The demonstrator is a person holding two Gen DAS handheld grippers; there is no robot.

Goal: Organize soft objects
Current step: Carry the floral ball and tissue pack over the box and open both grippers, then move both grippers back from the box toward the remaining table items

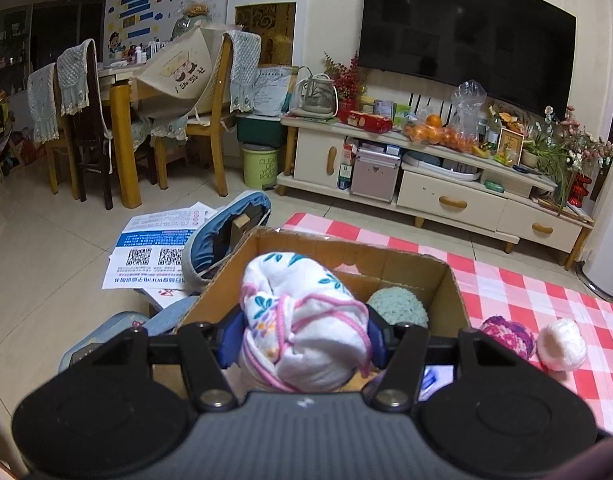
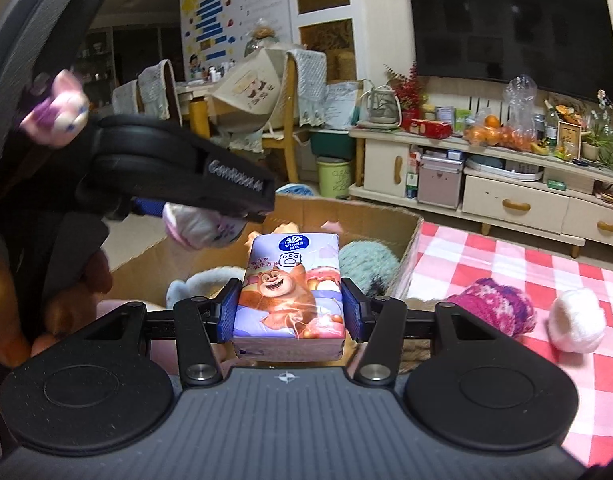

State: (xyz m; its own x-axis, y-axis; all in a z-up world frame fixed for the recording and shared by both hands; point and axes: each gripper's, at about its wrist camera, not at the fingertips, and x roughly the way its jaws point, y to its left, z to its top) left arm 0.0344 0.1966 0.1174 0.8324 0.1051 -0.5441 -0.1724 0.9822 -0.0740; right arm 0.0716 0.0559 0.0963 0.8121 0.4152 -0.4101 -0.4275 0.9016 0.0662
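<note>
Counting things up: one cardboard box, two grippers, two soft items in their grip, three yarn balls in sight. The left gripper has its blue pads pressed on both sides of one rolled white floral cloth bundle, jaws partly spread around it; the bundle's long axis runs away from the camera toward 12 o'clock, out over the box's near edge. The right gripper clamps one tissue pack with a cartoon bear, jaws likewise held apart by the pack's width; the pack lies lengthwise toward 12 o'clock, logo end farthest out, above the open box. One teal yarn ball sits inside the box at its 3 o'clock side. On the red-checked cloth, at 3 o'clock of the box, one pink-purple yarn ball and one white yarn ball lie just beside each other.
</note>
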